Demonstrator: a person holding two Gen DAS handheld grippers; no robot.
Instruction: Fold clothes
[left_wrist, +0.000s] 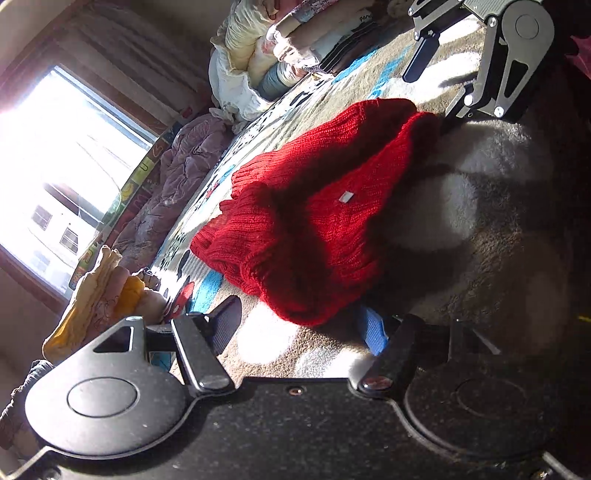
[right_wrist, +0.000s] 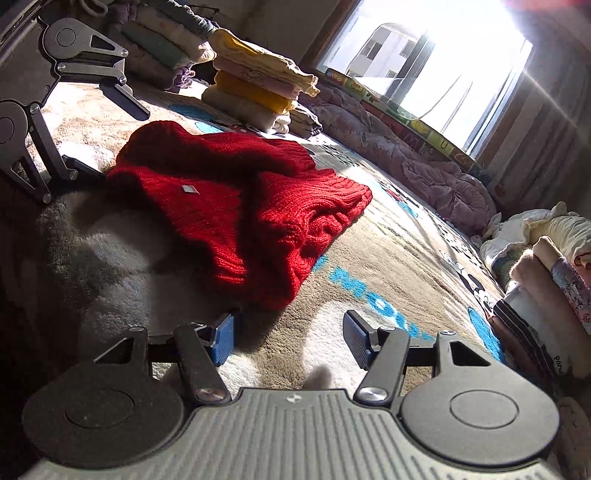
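Note:
A red knit sweater (left_wrist: 314, 214) lies folded into a thick bundle on a patterned fleece blanket (left_wrist: 461, 258), with a small white tag on top. It also shows in the right wrist view (right_wrist: 236, 206). My left gripper (left_wrist: 299, 325) is open, its jaws wide apart at the sweater's near edge, holding nothing. My right gripper (right_wrist: 288, 341) is open and empty, just short of the sweater's other side. Each gripper shows in the other's view: the right one (left_wrist: 436, 85) beyond the sweater, the left one (right_wrist: 107, 133) at its far left edge.
A stack of folded yellow and cream clothes (right_wrist: 258, 88) stands behind the sweater. Another pile of folded clothes (right_wrist: 546, 280) sits at the right. A rumpled pink quilt (right_wrist: 406, 162) runs along under the bright window (right_wrist: 424, 55).

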